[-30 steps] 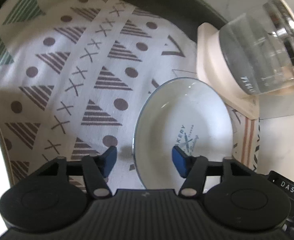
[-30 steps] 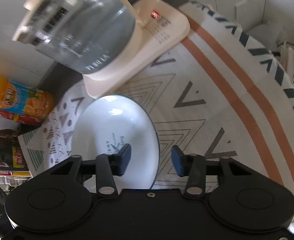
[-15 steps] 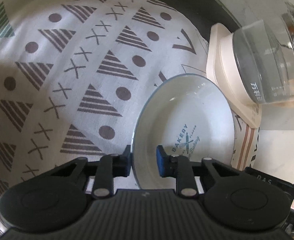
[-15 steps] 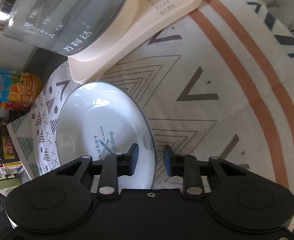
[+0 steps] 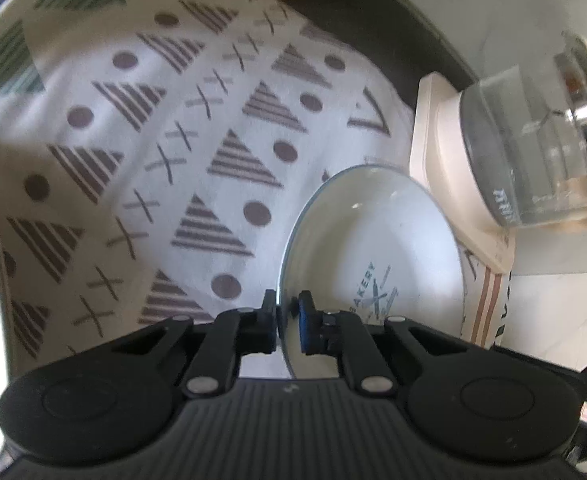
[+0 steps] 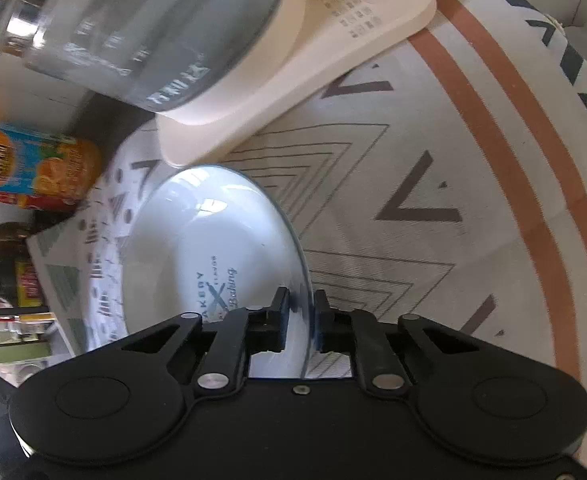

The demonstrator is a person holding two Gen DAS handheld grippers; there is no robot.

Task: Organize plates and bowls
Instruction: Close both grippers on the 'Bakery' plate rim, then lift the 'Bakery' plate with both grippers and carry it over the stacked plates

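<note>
A white plate (image 5: pixel 373 240) with a thin blue rim and a blue "Bakery" print lies on the patterned cloth. My left gripper (image 5: pixel 286 322) is shut on its left rim, one pad inside and one outside. The same white plate (image 6: pixel 205 248) shows in the right wrist view, where my right gripper (image 6: pixel 299 322) is shut on its right rim. Both grippers point steeply down at the plate from opposite sides.
A glass kettle (image 5: pixel 533 152) on a cream base (image 5: pixel 441 152) stands just behind the plate; the kettle (image 6: pixel 141 28) and its base (image 6: pixel 293 64) fill the top of the right view. An orange drink bottle (image 6: pixel 37 164) and jars lie at the left. The tablecloth (image 6: pixel 433 200) stretches to the right.
Both grippers went from open around the plate's rim to shut on it. The right gripper moved in a little closer to the plate.
</note>
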